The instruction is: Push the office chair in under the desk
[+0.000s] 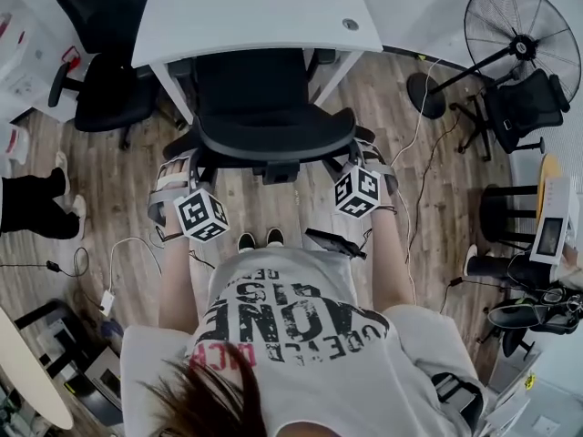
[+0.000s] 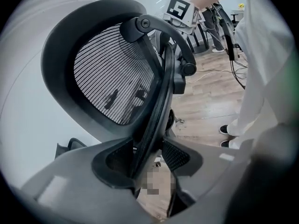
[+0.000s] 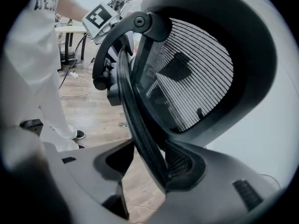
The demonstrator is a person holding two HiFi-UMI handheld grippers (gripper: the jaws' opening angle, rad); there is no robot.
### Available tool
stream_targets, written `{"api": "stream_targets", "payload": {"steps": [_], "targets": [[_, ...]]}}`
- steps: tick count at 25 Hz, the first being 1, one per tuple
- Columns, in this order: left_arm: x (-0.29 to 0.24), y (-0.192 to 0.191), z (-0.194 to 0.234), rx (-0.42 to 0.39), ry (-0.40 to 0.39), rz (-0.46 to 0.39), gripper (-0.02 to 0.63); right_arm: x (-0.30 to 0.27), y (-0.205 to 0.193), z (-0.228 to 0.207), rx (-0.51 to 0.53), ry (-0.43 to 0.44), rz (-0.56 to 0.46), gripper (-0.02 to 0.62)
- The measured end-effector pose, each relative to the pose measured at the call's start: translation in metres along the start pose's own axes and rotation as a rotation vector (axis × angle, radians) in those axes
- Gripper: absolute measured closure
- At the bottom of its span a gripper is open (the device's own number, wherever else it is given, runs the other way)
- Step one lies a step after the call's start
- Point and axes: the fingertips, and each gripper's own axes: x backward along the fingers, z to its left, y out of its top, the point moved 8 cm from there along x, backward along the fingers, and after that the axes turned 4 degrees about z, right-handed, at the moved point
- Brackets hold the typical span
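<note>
bright even indoor light, soft shadows, fisheye-warped edges, blurred near foreground

Black (fine-striped) chair (image 1: 273, 107), white desk (image 1: 246, 16)

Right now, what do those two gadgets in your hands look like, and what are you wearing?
The left gripper and right gripper are grey two-jaw tools with dark textured pads. Each carries a white cube printed with black square markers: left cube, right cube. The person wears a pale short-sleeved T-shirt with black and red lettering.
</note>
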Motion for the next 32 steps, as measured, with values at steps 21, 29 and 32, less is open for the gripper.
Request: {"api": "stream_targets", "payload": {"steps": [21, 29, 32], "targets": [[0.0000, 0.0008, 0.0009, 0.010, -0.036, 0.033, 0.409, 0.0014, -0.0021, 0.0032, 0.022, -0.027, -0.026, 0.400], [0.0002, 0.0009, 0.0015, 0.010, -0.027, 0.029, 0.408, 0.0018, -0.0018, 0.0025, 0.024, -0.031, -0.032, 0.400], [0.0001, 0.0007, 0.0012, 0.013, -0.022, 0.027, 0.408, 0.0017, -0.0019, 0.0025, 0.026, -0.034, -0.032, 0.400]]}}
